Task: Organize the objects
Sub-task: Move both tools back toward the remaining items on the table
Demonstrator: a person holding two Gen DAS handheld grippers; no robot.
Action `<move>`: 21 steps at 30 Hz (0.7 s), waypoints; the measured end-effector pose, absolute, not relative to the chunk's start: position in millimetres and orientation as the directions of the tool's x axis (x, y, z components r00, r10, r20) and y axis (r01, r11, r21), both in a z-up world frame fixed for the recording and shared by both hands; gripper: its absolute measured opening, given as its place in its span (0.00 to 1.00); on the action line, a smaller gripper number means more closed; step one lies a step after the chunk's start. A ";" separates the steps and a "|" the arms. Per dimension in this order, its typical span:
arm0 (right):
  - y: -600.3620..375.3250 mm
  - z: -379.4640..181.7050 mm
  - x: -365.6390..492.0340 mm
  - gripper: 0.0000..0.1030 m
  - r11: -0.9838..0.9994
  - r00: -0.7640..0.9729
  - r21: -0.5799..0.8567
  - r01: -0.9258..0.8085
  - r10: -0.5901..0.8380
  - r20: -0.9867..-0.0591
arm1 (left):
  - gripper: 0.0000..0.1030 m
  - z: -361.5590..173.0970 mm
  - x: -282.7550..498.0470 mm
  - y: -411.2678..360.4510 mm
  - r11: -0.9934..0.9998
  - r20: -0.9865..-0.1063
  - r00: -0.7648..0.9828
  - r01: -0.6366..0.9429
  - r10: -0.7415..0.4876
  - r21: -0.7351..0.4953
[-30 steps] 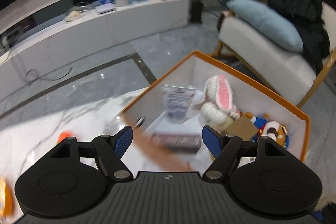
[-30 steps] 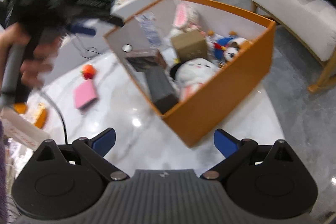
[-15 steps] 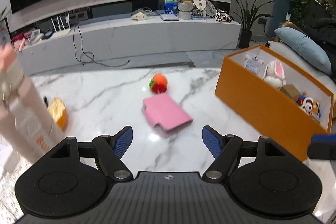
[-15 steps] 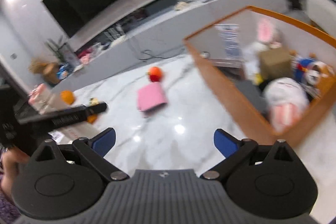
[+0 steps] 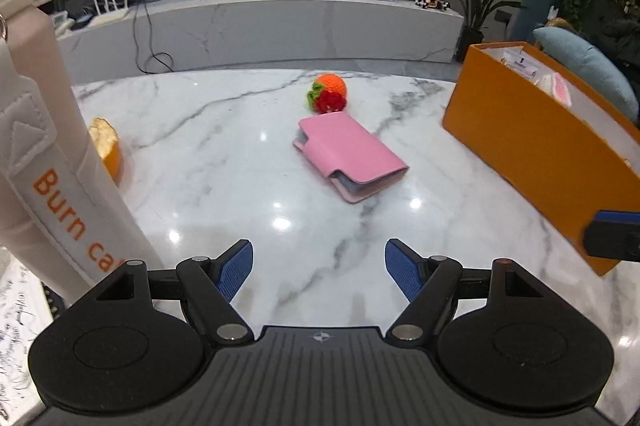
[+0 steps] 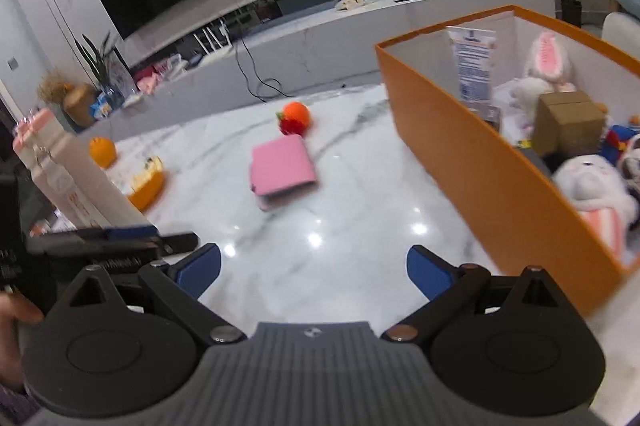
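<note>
On the marble tabletop [image 5: 224, 186] a pink wallet [image 5: 349, 157] lies flat near the middle, closed, clasp side toward the camera. Just behind it, touching or nearly touching its far corner, sits a crocheted orange-and-red toy [image 5: 329, 93]. Orange box [image 5: 532, 146] stands at the right side of the tabletop, well apart from the wallet; right wrist view shows it open-topped and holding a white bunny plush [image 6: 545, 66], a cardboard box [image 6: 568, 122], a leaflet [image 6: 472, 62] upright against its inner wall and a white plush [image 6: 592, 182] nearest the camera. At the left edge stands a tall pale bottle [image 5: 52, 130] with an orange-lettered strap, close to the left camera; beside it an orange-coloured dish-like item [image 5: 106, 146], too blurred to identify. Small orange fruit [image 6: 101, 151] further back, seen from the right wrist.

Left hand-held gripper [image 5: 319, 268]: jaws wide apart, nothing between the blue pads, above bare tabletop short of the wallet. Right hand-held gripper [image 6: 314, 272]: jaws likewise spread, empty, over tabletop between wallet and box. Part of a person's hand [image 6: 16, 310] shows at the left edge of the right wrist view.
</note>
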State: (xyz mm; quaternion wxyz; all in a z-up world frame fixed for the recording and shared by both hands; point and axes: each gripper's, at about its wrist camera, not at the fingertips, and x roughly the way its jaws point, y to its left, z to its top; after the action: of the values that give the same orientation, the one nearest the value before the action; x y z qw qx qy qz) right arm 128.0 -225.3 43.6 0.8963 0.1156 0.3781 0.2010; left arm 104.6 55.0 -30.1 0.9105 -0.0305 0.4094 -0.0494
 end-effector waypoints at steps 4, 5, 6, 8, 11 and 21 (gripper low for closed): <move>-213.0 41.2 137.6 0.97 0.890 0.634 0.376 -0.256 0.448 -0.630 | 0.84 -30.9 104.1 62.6 0.985 -0.731 0.666 0.035 -0.151 -0.171; -210.0 41.6 141.2 0.96 0.889 0.627 0.381 -0.255 0.452 -0.634 | 0.84 -31.6 105.3 63.6 0.984 -0.733 0.664 0.029 -0.149 -0.174; -206.2 42.2 145.3 0.97 0.888 0.624 0.382 -0.256 0.454 -0.636 | 0.83 -32.5 106.3 64.3 0.985 -0.736 0.662 0.025 -0.142 -0.168; -199.6 44.7 151.4 0.97 0.886 0.625 0.381 -0.265 0.458 -0.632 | 0.83 -34.4 107.9 65.6 0.989 -0.741 0.661 0.013 -0.120 -0.149; -188.5 46.2 162.3 0.97 0.891 0.621 0.365 -0.271 0.452 -0.641 | 0.83 -35.5 109.3 70.3 0.989 -0.746 0.657 0.000 -0.111 -0.147; -136.6 58.4 226.8 0.96 0.920 0.616 0.294 -0.258 0.391 -0.683 | 0.81 -39.4 117.0 73.1 0.998 -0.752 0.658 -0.019 -0.035 -0.063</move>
State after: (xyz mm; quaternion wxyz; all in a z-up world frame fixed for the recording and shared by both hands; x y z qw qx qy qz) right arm 226.8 -136.6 58.4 0.8951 0.0836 0.3987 0.1813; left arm 117.0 73.1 -39.4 0.9100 -0.0328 0.4133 -0.0042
